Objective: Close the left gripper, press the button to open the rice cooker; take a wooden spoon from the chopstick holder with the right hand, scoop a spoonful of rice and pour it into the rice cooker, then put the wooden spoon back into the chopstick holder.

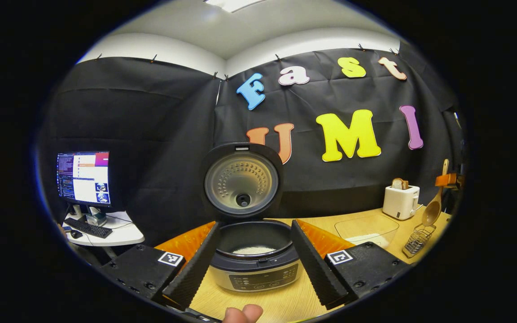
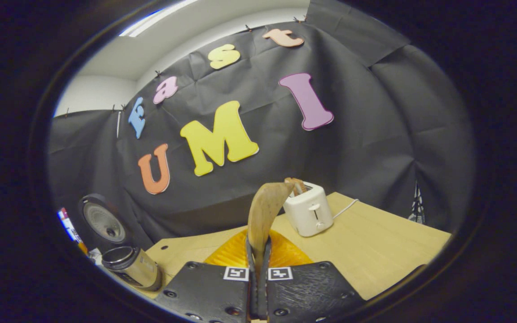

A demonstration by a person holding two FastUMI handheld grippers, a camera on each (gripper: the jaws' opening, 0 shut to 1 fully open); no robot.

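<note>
Wooden spoon, pinched in the right gripper, must drop upright into the wire chopstick holder; left gripper spread wide.

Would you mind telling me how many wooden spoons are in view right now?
1. The wooden spoon is clamped between the right gripper fingers; the left gripper view shows it hanging just above the chopstick holder. Any others inside the holder may be hidden.
</note>
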